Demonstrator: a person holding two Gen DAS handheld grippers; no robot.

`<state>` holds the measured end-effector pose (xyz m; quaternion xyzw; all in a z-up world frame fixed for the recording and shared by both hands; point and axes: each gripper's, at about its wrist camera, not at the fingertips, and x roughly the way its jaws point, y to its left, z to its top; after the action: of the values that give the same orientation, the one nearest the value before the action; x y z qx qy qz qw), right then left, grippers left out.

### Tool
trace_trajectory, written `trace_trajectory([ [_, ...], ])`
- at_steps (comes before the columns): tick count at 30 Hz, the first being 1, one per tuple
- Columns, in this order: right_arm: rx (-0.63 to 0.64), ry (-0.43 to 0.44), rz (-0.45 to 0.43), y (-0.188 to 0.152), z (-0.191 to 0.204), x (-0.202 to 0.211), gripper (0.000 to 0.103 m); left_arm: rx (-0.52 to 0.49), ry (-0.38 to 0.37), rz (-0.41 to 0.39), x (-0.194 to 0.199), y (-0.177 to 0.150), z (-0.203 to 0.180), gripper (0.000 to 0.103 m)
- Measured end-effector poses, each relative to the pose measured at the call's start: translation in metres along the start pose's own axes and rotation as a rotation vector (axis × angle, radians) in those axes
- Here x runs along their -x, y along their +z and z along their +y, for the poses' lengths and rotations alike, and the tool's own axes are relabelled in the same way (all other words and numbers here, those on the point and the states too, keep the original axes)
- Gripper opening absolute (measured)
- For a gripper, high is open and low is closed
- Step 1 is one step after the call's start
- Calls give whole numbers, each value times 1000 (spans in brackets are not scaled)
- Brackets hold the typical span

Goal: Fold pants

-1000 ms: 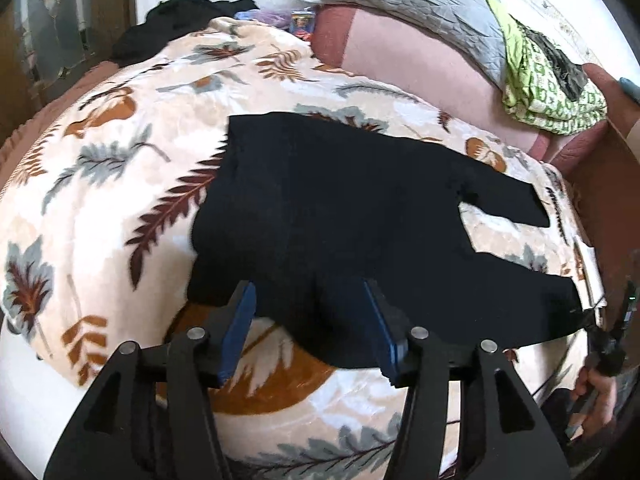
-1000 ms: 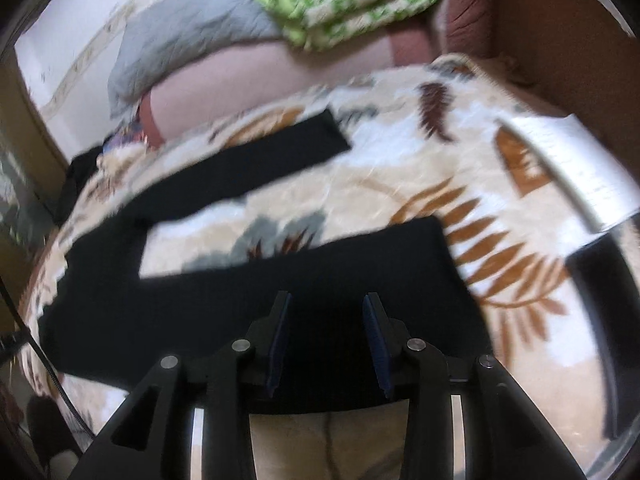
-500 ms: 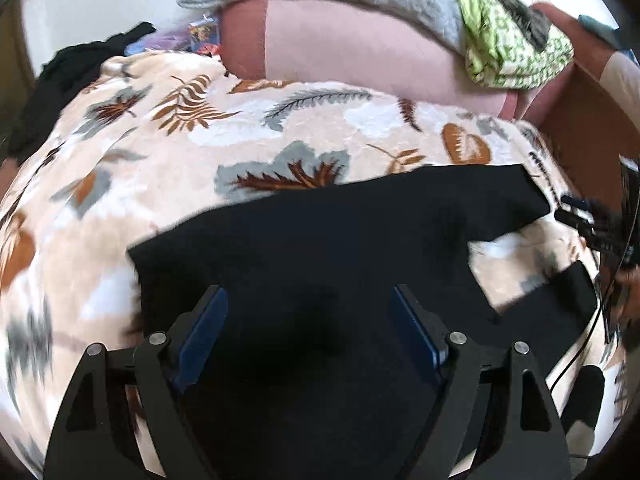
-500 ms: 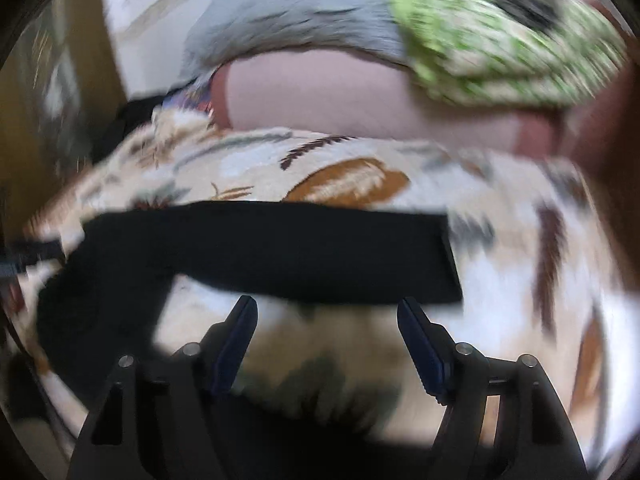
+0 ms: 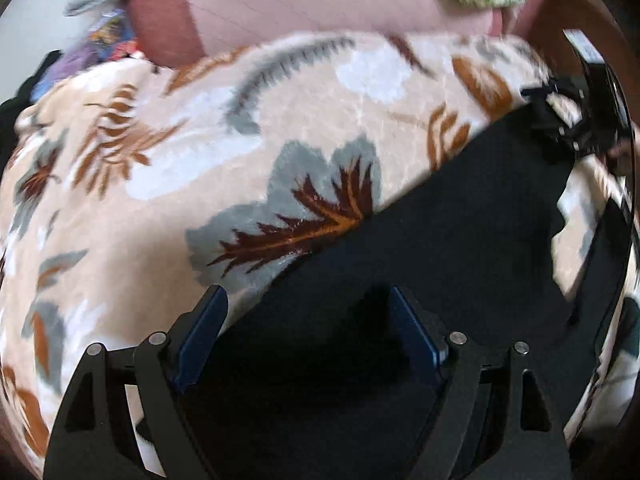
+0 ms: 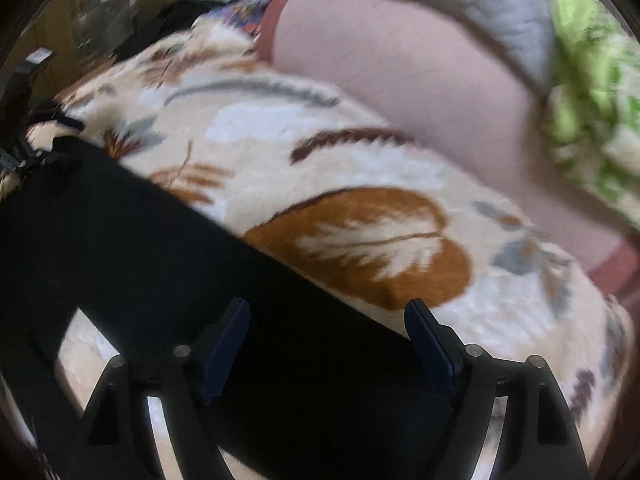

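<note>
The black pants point(image 5: 460, 240) are spread flat on the leaf-patterned blanket point(image 5: 200, 152) of the bed. The left gripper point(image 5: 308, 328) is held over them, its fingers released and wide apart. The right gripper point(image 6: 328, 340) has just been opened over one pant leg point(image 6: 180, 248); nothing is grasped.

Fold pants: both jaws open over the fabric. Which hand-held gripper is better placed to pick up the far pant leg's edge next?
Right, probably. The right hand-held gripper straddles the far edge of the black pants leg, open. The left hand-held gripper hangs open over the broad upper part, its left finger over the leaf-print blanket.
</note>
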<state>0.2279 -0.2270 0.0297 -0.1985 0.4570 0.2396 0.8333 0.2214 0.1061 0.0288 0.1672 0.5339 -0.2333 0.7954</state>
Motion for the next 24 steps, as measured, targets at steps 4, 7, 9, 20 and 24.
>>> trace_trajectory([
  [4,-23,45,21,1,-9,-15,79,-26,-30,26,-15,4,-3,85],
  [7,-11,78,-1,0,0,-11,35,-38,-23,31,-18,6,-9,85],
  [9,40,-1,-18,-1,17,-4,8,-33,-14,18,-17,4,-13,78],
  [20,79,-332,-278,-56,65,118,3,68,3,-159,73,-38,-45,6],
  [24,38,-382,-355,-86,92,163,3,88,-26,-226,110,-67,-69,5],
])
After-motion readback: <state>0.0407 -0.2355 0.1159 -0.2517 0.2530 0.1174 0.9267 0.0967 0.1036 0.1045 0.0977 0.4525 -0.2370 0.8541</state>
